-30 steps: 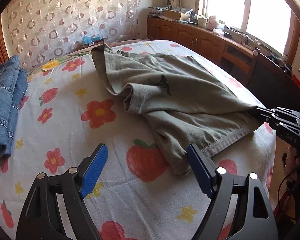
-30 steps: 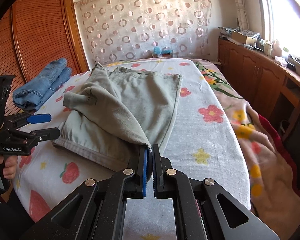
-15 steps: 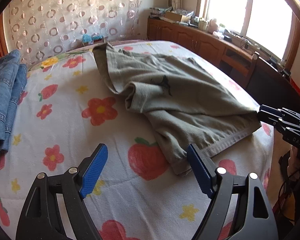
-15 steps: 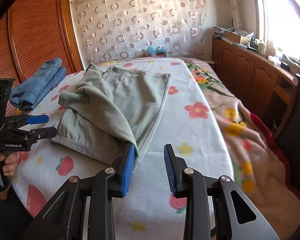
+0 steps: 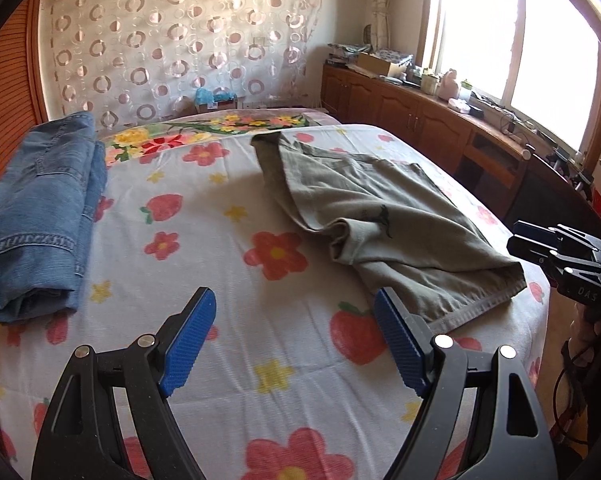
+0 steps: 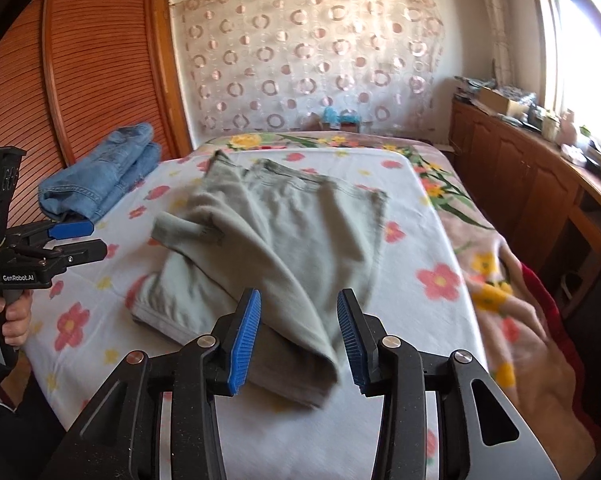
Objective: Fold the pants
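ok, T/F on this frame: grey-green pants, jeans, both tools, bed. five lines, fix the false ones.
1. The right tool is clamped on the grey-green pants. False: its jaws have just been opening; the corner lies between them, unpressed.
2. The left tool is open and holds nothing. True.
3. The jeans lie spread flat under the pants. False: they sit folded, apart from the pants, near the wooden wardrobe.
4. The pants lie on the flowered bed sheet, one layer folded over. True.
5. The pants hang off the bed edge. False: they lie wholly on the bed.
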`<control>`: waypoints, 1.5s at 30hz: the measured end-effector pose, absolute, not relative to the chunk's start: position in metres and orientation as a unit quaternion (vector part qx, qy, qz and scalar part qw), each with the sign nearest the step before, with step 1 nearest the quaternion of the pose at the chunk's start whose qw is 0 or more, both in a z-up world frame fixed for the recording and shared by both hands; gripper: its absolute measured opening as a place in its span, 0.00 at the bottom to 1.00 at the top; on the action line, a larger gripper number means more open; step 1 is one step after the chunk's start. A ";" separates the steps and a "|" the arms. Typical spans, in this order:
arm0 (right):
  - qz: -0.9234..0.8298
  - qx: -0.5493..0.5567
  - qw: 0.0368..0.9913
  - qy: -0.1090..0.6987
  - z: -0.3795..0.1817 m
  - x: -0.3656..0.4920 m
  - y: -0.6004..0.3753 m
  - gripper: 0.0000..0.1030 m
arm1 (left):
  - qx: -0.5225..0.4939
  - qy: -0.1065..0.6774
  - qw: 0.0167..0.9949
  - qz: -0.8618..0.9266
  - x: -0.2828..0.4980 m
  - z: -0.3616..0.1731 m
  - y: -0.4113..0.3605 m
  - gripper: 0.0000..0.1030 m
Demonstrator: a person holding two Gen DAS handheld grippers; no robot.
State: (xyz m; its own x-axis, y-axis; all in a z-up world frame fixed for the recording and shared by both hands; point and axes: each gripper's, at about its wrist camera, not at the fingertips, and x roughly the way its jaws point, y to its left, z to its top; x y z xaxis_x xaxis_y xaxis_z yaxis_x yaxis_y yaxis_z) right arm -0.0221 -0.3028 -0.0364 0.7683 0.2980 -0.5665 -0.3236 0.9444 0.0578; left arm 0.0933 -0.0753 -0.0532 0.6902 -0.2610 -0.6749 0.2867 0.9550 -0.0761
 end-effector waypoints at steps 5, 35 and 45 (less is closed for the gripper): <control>0.201 -0.032 0.933 0.298 -0.036 -0.001 -0.277 0.40 | 0.010 0.363 0.922 -0.132 0.095 -0.053 -0.060 0.80; 0.277 -0.137 0.872 0.381 -0.073 0.119 -0.142 0.40 | -0.024 0.352 0.930 -0.101 0.082 -0.054 -0.009 0.80; 0.267 -0.162 0.874 0.372 -0.074 0.118 -0.143 0.12 | -0.021 0.356 0.928 -0.106 0.081 -0.056 -0.014 0.80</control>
